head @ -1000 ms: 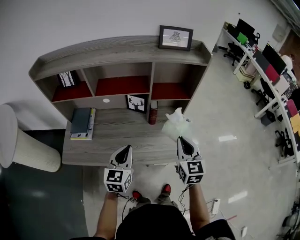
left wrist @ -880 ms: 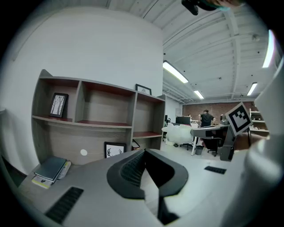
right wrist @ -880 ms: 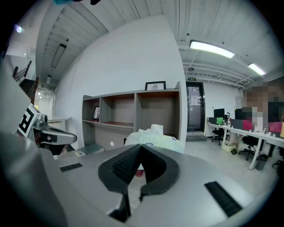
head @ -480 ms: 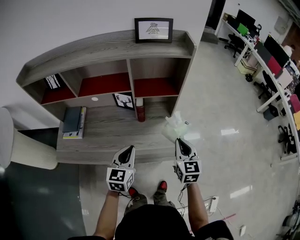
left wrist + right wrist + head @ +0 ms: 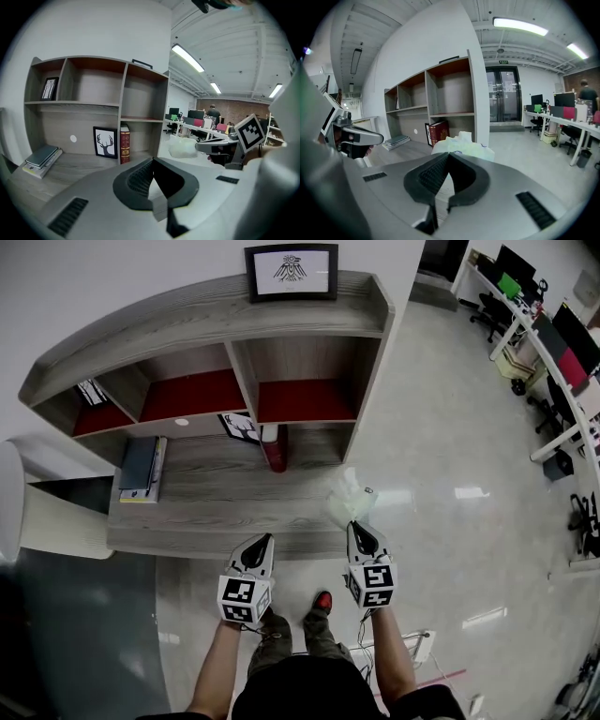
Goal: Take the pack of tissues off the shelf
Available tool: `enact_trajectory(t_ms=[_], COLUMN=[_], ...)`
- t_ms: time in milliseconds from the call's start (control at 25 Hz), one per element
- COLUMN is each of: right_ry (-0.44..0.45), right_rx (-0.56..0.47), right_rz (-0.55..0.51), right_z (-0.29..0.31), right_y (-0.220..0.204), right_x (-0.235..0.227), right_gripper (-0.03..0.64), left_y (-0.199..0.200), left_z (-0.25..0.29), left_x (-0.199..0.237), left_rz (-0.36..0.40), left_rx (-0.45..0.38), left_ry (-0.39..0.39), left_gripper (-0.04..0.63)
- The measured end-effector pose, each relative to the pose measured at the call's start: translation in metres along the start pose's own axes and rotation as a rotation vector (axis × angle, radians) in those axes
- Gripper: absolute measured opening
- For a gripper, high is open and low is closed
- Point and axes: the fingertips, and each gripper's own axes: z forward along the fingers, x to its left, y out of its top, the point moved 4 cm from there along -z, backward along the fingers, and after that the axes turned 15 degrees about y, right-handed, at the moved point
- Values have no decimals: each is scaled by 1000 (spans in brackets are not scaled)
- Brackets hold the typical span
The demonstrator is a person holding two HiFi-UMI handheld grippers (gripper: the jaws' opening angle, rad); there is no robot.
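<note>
- Right gripper (image 5: 358,525) was clenched on the pack of tissues (image 5: 350,500), pinching its near edge. The pack stuck out at 12 o'clock past the jaw tips in the right gripper view.
- The pack was off the shelf unit (image 5: 202,320), held in the air near the front right corner of the lower board, at about 4 o'clock from the red book (image 5: 272,448).
- Left gripper (image 5: 260,542) was clenched too, jaws together with nothing between them. It sat at 9 o'clock of the right gripper, apart from it.
- Both grippers pointed to 12 o'clock, toward the shelf unit.
- The red book stood upright on the lower board, with the antler picture (image 5: 241,427) just beside it at 10 o'clock.
- A stack of books (image 5: 139,468) lay flat at the left end of the lower board, at 9 o'clock from the red book.
- A small framed picture (image 5: 90,392) leaned in the leftmost upper compartment.
- A framed print (image 5: 292,271) stood on top of the unit, at 12 o'clock in the head view.
- A pale ribbed cylinder (image 5: 37,521) stood just beside the unit at 9 o'clock.
- Office desks (image 5: 553,352) with chairs ran along at 2 o'clock, well apart from the shelf.
- The person's shoe (image 5: 322,601) was on the glossy floor (image 5: 450,549) at 6 o'clock, between the two grippers.
</note>
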Motion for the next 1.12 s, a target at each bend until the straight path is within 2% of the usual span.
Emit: enact_trajectory(t_ms=[480,840,1120], right_ry=[69,83,99], right_rx=[88,147,166], right_rz=[69,97,112], right_z=[35,48,54], right_y=[-64,-99,-117], right_x=[-24,-35,-37], right_gripper=[28,28,29], left_y=[-46,-52,-61], left_z=[28,46,48], left_x=[-17,-36,-32], left_rz=[-24,-28,-30], left_rx=[106,131,153], left_ry=[40,27,51], left_gripper=[6,6,6])
